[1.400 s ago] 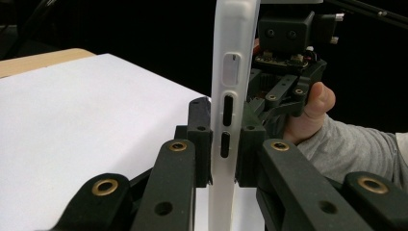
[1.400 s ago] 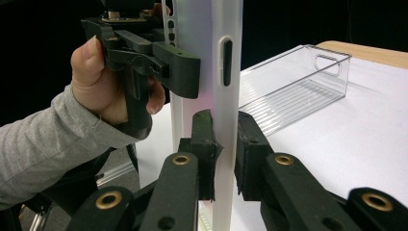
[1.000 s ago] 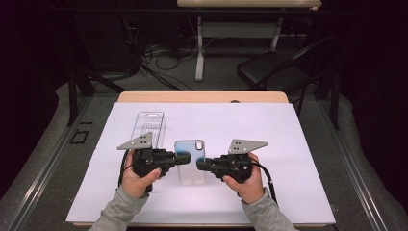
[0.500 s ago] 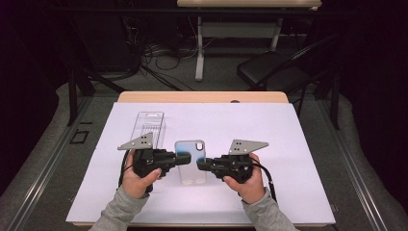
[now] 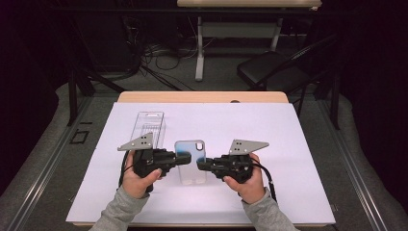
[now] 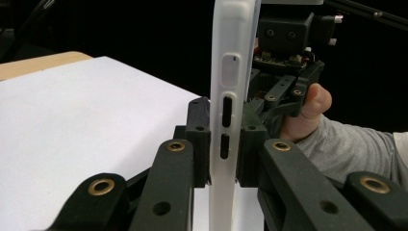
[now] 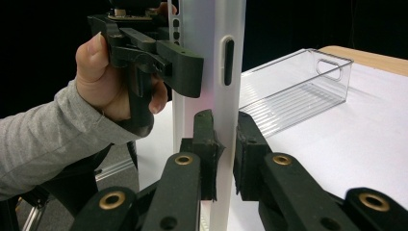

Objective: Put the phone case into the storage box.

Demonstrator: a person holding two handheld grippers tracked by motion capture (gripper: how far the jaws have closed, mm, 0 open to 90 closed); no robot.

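While the wooden table [image 5: 202,96] carries a big white sheet [image 5: 298,144] over nearly all of its top, the action sits near the sheet's front edge, about midway along it. A clear plastic bin [image 5: 150,126] lies on the sheet toward its left edge, behind the left hand, empty as far as I can see; the right gripper view shows it [image 7: 298,86] beyond the case.

Between the two tools is a translucent phone case [image 5: 190,161], bluish at its far end, its camera cutout pointing to the back of the table. The left gripper [image 5: 185,156] has its jaws pressed on the case's left long edge; in the left gripper view both pads squeeze that rim [image 6: 226,125] right by the button slots. The right gripper [image 5: 201,164] meets the opposite long edge, and in the right gripper view its pads sit on either side of the case [image 7: 223,130], one touching, the other very close; I cannot tell whether it truly clamps.

Compared with a second ago, case, bin and both hands lie where they did.
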